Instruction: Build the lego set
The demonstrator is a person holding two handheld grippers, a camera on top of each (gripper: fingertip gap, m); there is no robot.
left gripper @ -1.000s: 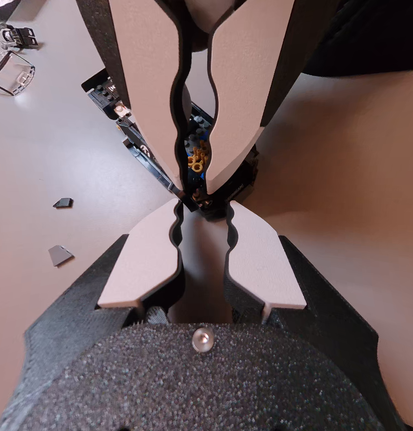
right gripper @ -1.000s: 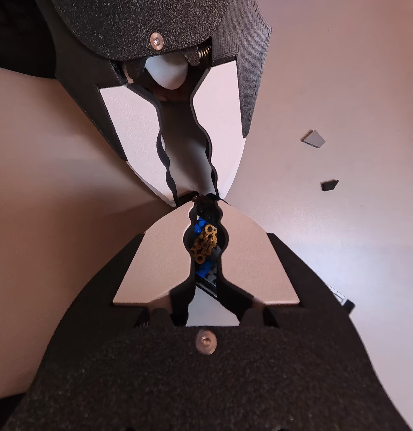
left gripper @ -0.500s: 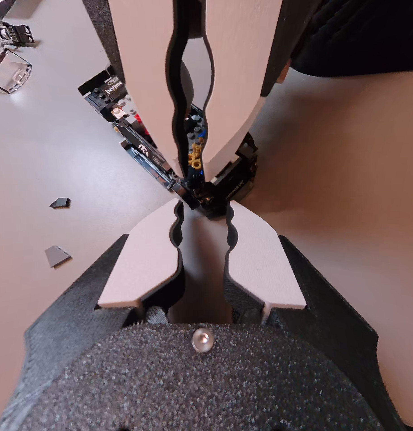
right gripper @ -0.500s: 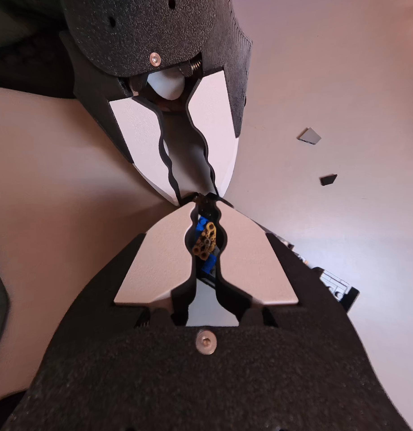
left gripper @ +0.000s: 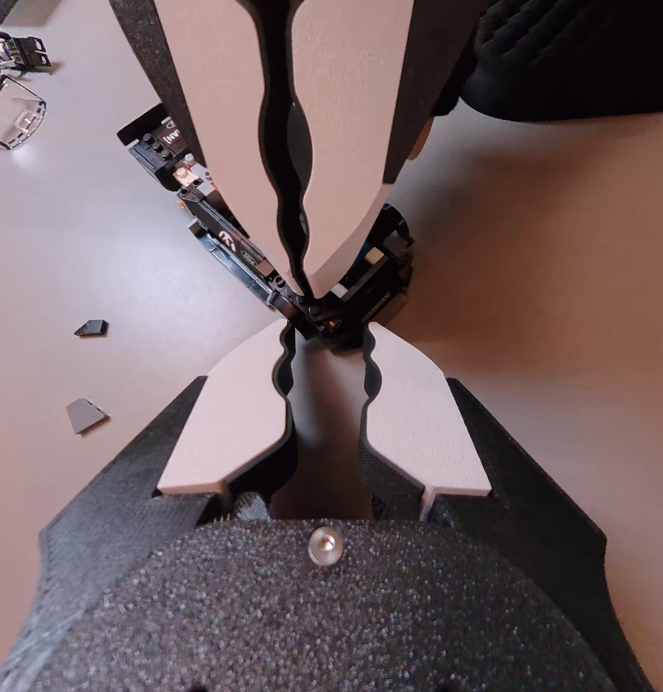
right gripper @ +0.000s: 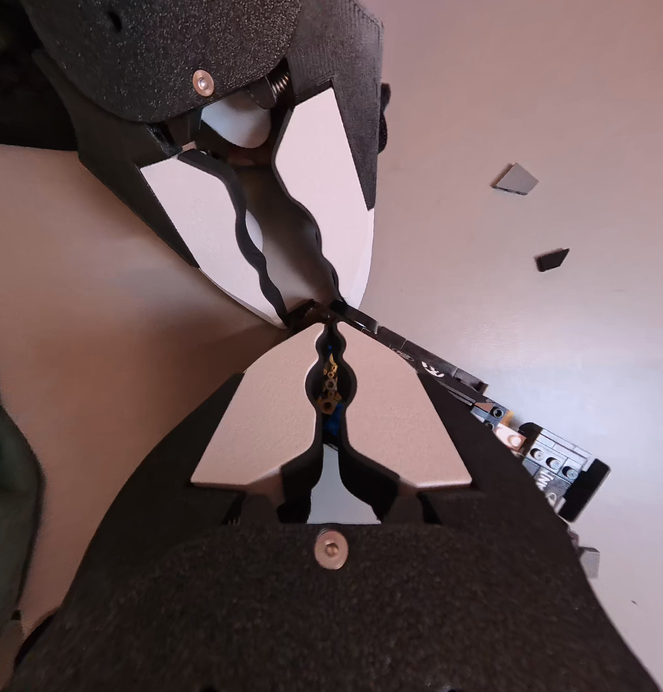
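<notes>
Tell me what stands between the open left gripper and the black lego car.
Nothing on the table does: the left gripper has its fingertips at the front end of the lego car. The right gripper, nearly shut, comes down on that same end from the opposite side, crowding it.

Left gripper point(left gripper: 328, 329): grainy black printed body, two pale flat-faced fingers point(left gripper: 232, 408) edged with wavy black rubber.
Left screw point(left gripper: 325, 543): one silver hex-socket head, centred behind the fingers.
Right gripper point(right gripper: 332, 329): same black shell and pale fingers point(right gripper: 393, 412).
Right screw point(right gripper: 330, 549): silver.
Sleeve point(left gripper: 569, 56): dark ribbed knit.
</notes>
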